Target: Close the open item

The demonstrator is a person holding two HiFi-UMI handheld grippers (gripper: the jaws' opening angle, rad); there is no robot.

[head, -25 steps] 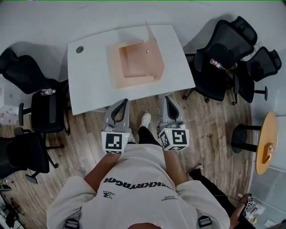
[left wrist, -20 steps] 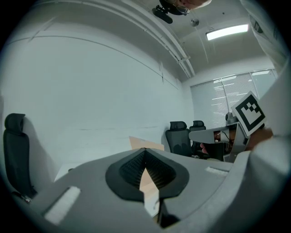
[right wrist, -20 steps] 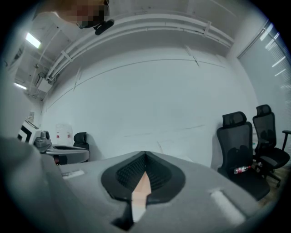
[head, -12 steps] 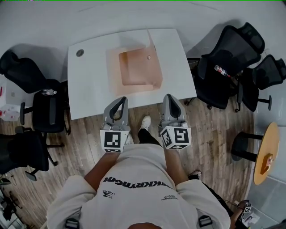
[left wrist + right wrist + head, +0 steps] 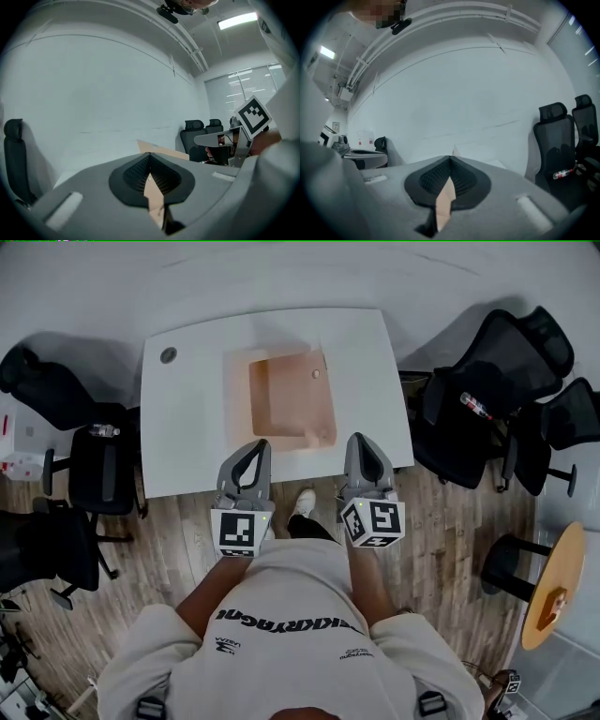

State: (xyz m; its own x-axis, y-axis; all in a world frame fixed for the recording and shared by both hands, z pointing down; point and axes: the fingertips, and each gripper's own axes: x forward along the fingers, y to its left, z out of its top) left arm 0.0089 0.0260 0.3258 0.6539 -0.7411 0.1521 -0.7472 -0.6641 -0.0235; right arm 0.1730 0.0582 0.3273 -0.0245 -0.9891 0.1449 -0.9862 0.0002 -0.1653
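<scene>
An open tan cardboard box (image 5: pixel 281 399) lies on the white table (image 5: pixel 187 418), its lid flap spread flat to the left and its inside showing. My left gripper (image 5: pixel 254 447) is shut and empty, its tip over the table's near edge just short of the box. My right gripper (image 5: pixel 360 439) is also shut and empty, at the box's near right corner. In the left gripper view, a cardboard edge (image 5: pixel 164 153) rises past the shut left gripper (image 5: pixel 150 158), with the right gripper's marker cube (image 5: pixel 253 117) beside it. The right gripper view shows its shut right gripper (image 5: pixel 450 161) and a cardboard tip (image 5: pixel 454 151) behind.
Black office chairs stand left (image 5: pixel 98 470) and right (image 5: pixel 487 399) of the table, each with a bottle on the seat. A round wooden side table (image 5: pixel 555 596) is at far right. A cable hole (image 5: pixel 168 355) marks the table's far left corner. The floor is wood.
The person has stepped up to the table. Both grippers moved forward from over the floor to the table's near edge by the box. Both stayed shut.
</scene>
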